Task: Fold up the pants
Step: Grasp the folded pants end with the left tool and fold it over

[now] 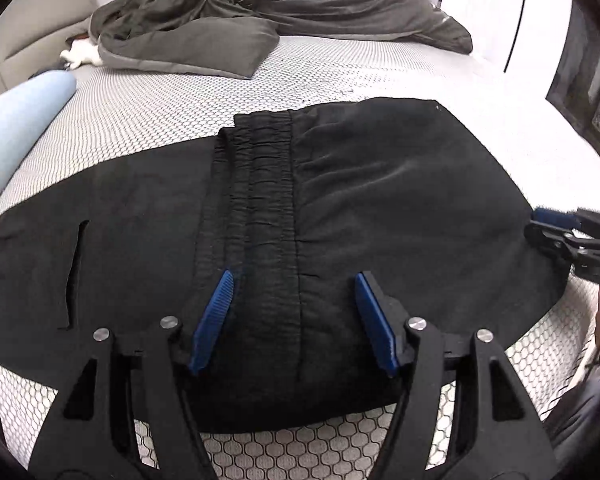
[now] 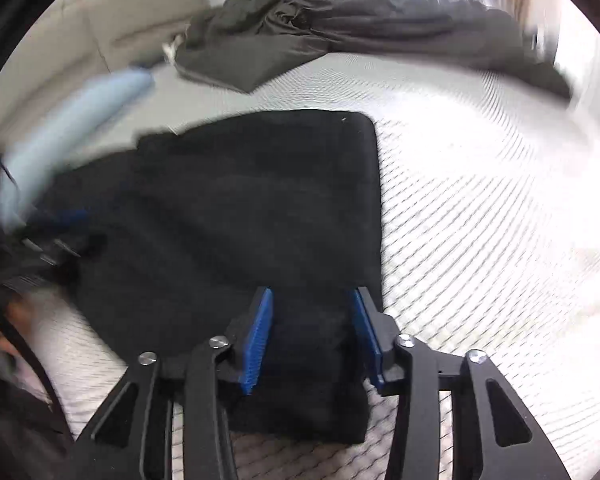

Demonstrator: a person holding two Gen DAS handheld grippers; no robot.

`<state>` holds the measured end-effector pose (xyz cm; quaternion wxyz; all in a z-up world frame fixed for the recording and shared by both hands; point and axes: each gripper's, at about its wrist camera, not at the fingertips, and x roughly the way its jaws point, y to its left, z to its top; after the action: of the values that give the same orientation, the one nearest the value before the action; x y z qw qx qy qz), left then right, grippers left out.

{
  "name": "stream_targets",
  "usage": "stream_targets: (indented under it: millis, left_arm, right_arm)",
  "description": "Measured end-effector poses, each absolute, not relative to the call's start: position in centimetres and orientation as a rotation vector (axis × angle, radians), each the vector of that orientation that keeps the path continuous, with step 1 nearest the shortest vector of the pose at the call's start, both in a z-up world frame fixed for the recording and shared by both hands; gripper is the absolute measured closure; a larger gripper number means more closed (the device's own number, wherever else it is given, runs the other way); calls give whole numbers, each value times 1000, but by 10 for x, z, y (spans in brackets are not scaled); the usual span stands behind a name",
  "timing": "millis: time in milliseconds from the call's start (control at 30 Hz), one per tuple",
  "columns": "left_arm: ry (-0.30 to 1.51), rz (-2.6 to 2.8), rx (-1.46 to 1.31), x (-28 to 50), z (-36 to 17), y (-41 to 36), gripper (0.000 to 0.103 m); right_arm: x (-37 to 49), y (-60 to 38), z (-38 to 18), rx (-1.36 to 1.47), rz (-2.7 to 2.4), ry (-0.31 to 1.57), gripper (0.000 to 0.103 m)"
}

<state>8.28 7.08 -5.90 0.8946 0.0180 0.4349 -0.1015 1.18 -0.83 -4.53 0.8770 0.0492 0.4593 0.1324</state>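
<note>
The left gripper (image 1: pixel 294 322) hangs over the near edge of the bed, its two ribbed blue pads (image 1: pixel 214 320) spread wide on either side of the gathered elastic waistband (image 1: pixel 262 200), gripping nothing. The right gripper (image 2: pixel 312 340) is also parted, more narrowly, with black cloth showing between its pads; that view is smeared, so I cannot tell whether they touch the fabric.

The pants (image 1: pixel 380 208) are one pair, black and matte, lying folded flat near the bed's front edge. The waistband runs away from the near edge in puckered ribs, and a slit pocket (image 1: pixel 74 276) opens on the left part. The folded right edge (image 2: pixel 374 208) is straight with a rounded far corner.

The bed (image 1: pixel 180 96) is covered in a pale mesh with a small honeycomb pattern. At its far edge sit one crumpled dark grey duvet (image 1: pixel 300 4) and one dark pillow (image 1: pixel 204 46), soft and creased. A smooth light blue roll (image 1: pixel 20 120) lies along the left edge.
</note>
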Motion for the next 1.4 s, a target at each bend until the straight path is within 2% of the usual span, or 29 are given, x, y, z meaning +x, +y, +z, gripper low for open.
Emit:
stream_targets:
  millis: [267, 400, 533, 767, 800, 833, 900, 967, 1033, 1100, 1133, 1233, 1300, 1400]
  left_arm:
    - [910, -218, 57, 86, -66, 73, 40]
    - [911, -214, 56, 90, -67, 72, 38]
    - [907, -202, 52, 87, -64, 79, 38]
    - [856, -114, -182, 61, -39, 151, 38]
    - [848, -96, -228, 58, -38, 164, 38]
    - [835, -50, -304, 54, -36, 186, 38]
    - [827, 45, -424, 47, -39, 224, 38]
    - [829, 93, -498, 41, -43, 249, 38]
    - [841, 132, -549, 38, -50, 271, 38]
    - [847, 159, -604, 35, -57, 286, 38]
    - [850, 158, -635, 34, -60, 291, 38]
    - [861, 159, -765, 33, -72, 308, 38]
    - [866, 165, -809, 29, -78, 314, 38]
    - [857, 169, -845, 27, -86, 319, 38]
  right_arm:
    - [20, -66, -74, 622, 470, 1071, 55]
    - [8, -76, -68, 643, 479, 1077, 61]
    - [-6, -96, -63, 625, 458, 1089, 61]
    - [-3, -110, -93, 833, 558, 1095, 61]
    - [-2, -103, -95, 813, 551, 1097, 73]
    - [-3, -101, -93, 785, 543, 1097, 79]
    - [-6, -93, -83, 721, 564, 1066, 88]
    - [-14, -93, -65, 660, 604, 1019, 89]
    - [-17, -97, -63, 613, 560, 1033, 89]
    - [-15, -102, -75, 563, 460, 1107, 79]
    - [-13, -105, -78, 575, 449, 1128, 79]
    - [-14, -112, -73, 613, 457, 1105, 75]
    - [-17, -114, -67, 580, 438, 1084, 67]
    - [-19, -115, -70, 574, 448, 1096, 66]
